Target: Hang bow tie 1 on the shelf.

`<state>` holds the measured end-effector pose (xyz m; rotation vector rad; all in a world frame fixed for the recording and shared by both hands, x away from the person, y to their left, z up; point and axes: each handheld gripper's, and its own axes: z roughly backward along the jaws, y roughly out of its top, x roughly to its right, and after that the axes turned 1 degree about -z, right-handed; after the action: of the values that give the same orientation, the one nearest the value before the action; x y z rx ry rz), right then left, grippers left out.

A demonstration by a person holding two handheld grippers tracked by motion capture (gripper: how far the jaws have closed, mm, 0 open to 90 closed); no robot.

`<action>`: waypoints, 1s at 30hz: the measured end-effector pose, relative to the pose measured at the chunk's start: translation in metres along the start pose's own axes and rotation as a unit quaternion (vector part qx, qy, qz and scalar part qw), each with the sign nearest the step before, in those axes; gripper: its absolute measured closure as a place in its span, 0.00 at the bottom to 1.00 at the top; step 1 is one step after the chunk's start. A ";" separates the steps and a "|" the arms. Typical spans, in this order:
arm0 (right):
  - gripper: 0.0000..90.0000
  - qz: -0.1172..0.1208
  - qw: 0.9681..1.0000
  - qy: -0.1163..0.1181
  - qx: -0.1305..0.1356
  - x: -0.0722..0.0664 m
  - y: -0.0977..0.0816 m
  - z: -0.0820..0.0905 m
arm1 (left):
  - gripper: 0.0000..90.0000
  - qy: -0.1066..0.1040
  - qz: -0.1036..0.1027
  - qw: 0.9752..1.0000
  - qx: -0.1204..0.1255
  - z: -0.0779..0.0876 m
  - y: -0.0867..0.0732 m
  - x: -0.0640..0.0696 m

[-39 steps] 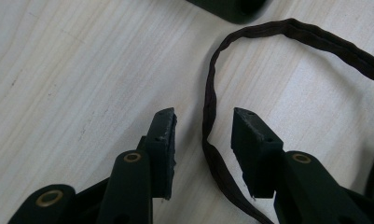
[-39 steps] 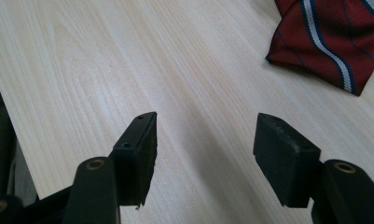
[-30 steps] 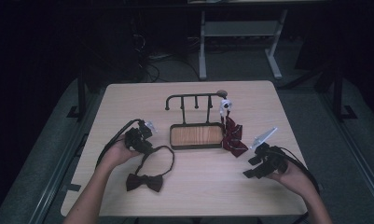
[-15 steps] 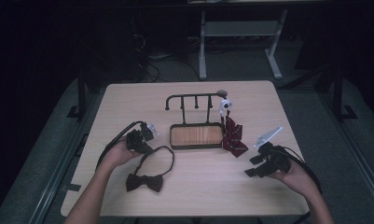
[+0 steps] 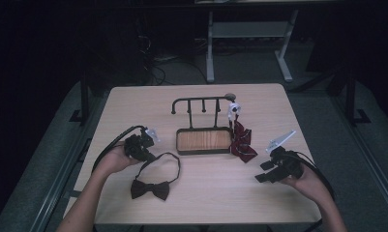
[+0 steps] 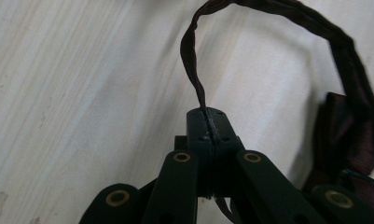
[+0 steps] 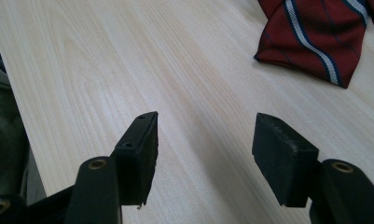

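A dark bow tie [image 5: 150, 189] lies on the wooden table's near left, and its thin strap [image 5: 176, 164] loops up toward my left gripper [image 5: 147, 153]. In the left gripper view the jaws [image 6: 208, 126] are shut on that strap [image 6: 193, 60], with the bow [image 6: 348, 144] at the right. A red striped tie [image 5: 241, 142] hangs from the right end of a black rack [image 5: 203, 102]. My right gripper [image 5: 264, 175] rests open near the table's right front. Its jaws [image 7: 203, 144] hold nothing and point toward the striped tie [image 7: 315, 37].
The rack stands on a black-rimmed wooden tray [image 5: 203, 152] at the table's middle. A white clip [image 5: 234, 108] sits at the rack's right hook. Bare tabletop [image 5: 220, 193] lies between my hands. The floor around the table is dark, and a white stand [image 5: 211, 53] is behind it.
My left gripper has shifted slightly up and left with the strap pinched in it, while the bow stays on the table. The right gripper has not moved.
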<state>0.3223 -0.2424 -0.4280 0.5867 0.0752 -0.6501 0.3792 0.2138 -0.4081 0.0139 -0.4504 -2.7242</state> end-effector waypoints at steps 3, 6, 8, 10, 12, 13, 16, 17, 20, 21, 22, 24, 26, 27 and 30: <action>0.45 0.002 1.000 0.001 0.002 0.001 -0.001 0.001 | 1.00 -0.009 -0.003 1.000 0.008 0.006 0.000 0.001; 0.45 0.000 1.000 0.002 0.004 0.001 -0.001 0.001 | 1.00 -0.010 -0.009 1.000 0.003 0.011 0.001 0.004; 0.45 -0.001 1.000 0.003 0.004 0.002 -0.001 0.001 | 1.00 -0.011 -0.014 1.000 0.002 0.014 0.002 0.006; 0.45 -0.001 1.000 0.003 0.005 0.002 -0.002 0.001 | 1.00 -0.013 -0.018 1.000 0.004 0.017 0.003 0.007; 0.45 -0.002 1.000 0.004 0.005 0.002 -0.002 0.002 | 1.00 -0.017 -0.018 1.000 0.012 0.021 0.003 0.009; 0.45 -0.002 1.000 0.004 0.005 0.002 -0.002 0.002 | 1.00 -0.018 -0.019 1.000 0.014 0.022 0.003 0.009; 0.45 -0.005 1.000 0.005 0.006 0.002 -0.002 0.002 | 1.00 -0.021 -0.023 0.999 0.019 0.028 0.005 0.011; 0.45 -0.005 1.000 0.005 0.006 0.002 -0.002 0.002 | 1.00 -0.021 -0.023 0.999 0.019 0.028 0.005 0.011; 0.45 -0.006 1.000 0.005 0.008 0.002 -0.002 0.003 | 1.00 -0.021 -0.027 0.999 0.020 0.032 0.005 0.013; 0.45 -0.005 1.000 0.005 0.008 0.002 -0.002 0.002 | 1.00 -0.022 -0.028 0.999 0.023 0.034 0.006 0.013; 0.45 -0.003 1.000 0.005 0.008 0.002 -0.001 0.003 | 1.00 -0.023 -0.028 0.999 0.022 0.035 0.006 0.014; 0.45 -0.003 1.000 0.005 0.007 0.003 -0.001 0.003 | 1.00 -0.024 -0.032 0.999 0.022 0.037 0.007 0.014; 0.45 -0.005 1.000 0.005 0.007 0.003 -0.001 0.004 | 1.00 -0.027 -0.034 0.999 0.023 0.041 0.008 0.015; 0.45 -0.004 1.000 0.005 0.007 0.003 -0.002 0.004 | 1.00 -0.028 -0.037 0.999 0.024 0.042 0.009 0.015; 0.45 -0.005 1.000 0.007 0.010 0.003 -0.002 0.005 | 1.00 -0.030 -0.044 0.998 0.025 0.047 0.011 0.017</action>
<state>0.3229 -0.2480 -0.4260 0.6112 0.0845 -0.6572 0.3641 0.2121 -0.3589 -0.0368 -0.5476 -2.8047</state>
